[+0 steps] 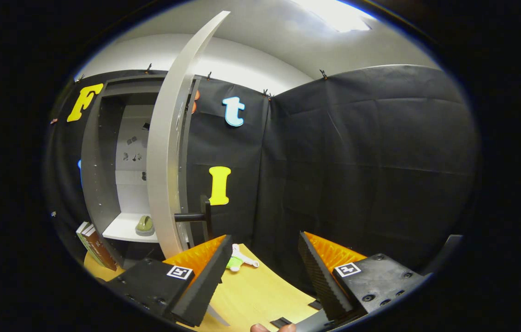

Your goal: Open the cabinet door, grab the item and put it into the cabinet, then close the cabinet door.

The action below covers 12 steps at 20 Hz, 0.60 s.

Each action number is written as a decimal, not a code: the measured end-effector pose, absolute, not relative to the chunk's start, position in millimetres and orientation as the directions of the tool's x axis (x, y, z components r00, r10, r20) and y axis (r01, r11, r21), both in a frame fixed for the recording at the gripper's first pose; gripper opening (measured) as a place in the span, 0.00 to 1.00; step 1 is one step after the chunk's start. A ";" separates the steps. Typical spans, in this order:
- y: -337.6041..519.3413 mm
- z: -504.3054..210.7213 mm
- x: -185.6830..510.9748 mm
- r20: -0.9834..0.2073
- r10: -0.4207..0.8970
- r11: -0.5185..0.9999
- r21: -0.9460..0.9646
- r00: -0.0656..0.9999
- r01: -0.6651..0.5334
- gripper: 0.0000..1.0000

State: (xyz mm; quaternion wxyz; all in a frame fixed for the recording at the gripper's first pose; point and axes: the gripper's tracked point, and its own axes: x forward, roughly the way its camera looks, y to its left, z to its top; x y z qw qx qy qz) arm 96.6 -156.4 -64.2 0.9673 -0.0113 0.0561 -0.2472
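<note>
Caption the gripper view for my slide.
Open fingers before the grey cabinet's open door; small green-and-white toy on the wooden table.

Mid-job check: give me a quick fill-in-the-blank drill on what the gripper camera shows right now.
1. The cabinet door stands ____.
2. The gripper has its fingers ____, with nothing between them.
3. The green and white toy lies on the ____, just ahead of the fingers.
4. A small greenish item sits on the white ____ inside the cabinet.

Missing words: open; open; table; shelf
</note>
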 end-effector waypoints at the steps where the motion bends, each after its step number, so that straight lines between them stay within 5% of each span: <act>1: -154.7 -63.9 96.6 -0.101 -0.482 0.876 -0.051 0.870 0.479 0.96; 12: -106.8 -63.4 93.6 -0.121 -0.445 0.895 -0.020 0.887 0.446 0.96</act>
